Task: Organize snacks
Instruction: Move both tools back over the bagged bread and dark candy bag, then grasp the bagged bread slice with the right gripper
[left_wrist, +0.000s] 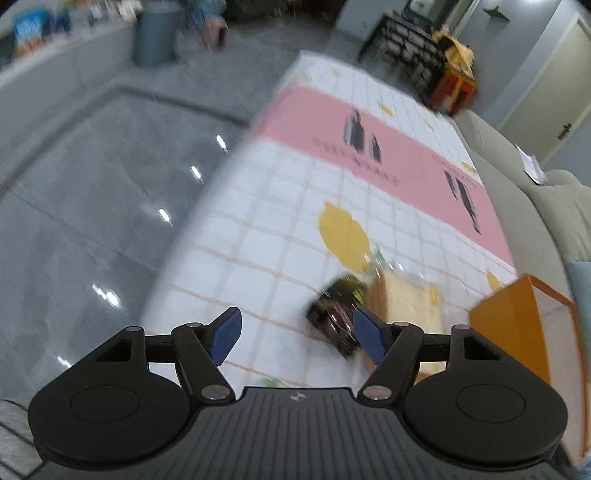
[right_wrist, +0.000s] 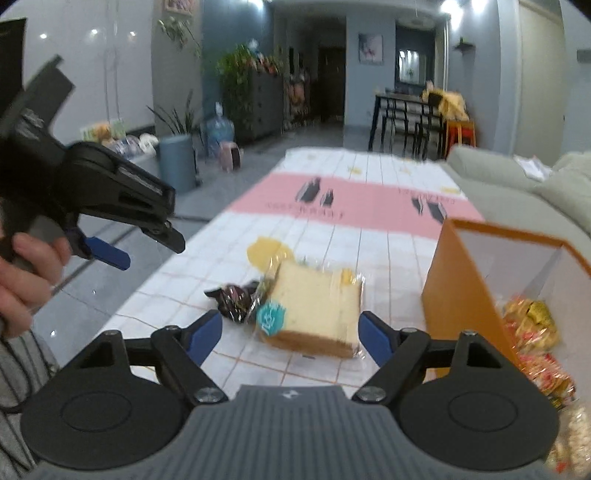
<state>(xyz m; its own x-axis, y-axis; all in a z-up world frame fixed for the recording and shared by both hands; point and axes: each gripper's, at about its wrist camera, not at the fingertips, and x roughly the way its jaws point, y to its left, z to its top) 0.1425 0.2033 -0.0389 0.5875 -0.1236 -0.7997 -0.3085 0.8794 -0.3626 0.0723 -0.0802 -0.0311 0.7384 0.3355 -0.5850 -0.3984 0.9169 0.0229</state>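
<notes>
Right gripper (right_wrist: 290, 334) spread wide, empty, straddling cake (right_wrist: 314, 314) at frame centre; candy (right_wrist: 234, 301) just left, box (right_wrist: 458, 295) right. Left gripper (left_wrist: 295, 334) wide, empty. Risk: wrapper slipping; cake crushing under hard squeeze.

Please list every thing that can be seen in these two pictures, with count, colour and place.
wrapped cake slice: one, pale yellow with brown crust, clear wrap, on the table between the right tongs' fingers
dark snack packet: one, black and pink, just left of the cake slice
orange box: one, orange outside, white inside, open, at the table's right
snack packets: several, yellow and red, inside the orange box
tablecloth: one, white grid with pink band and yellow spots, covering the table
sofa: one, grey-green, right of the table
bin: one, grey-blue, on the floor at left
left tongs: one, black, blue fingers, open
right tongs: one, black, blue fingers, open
</notes>
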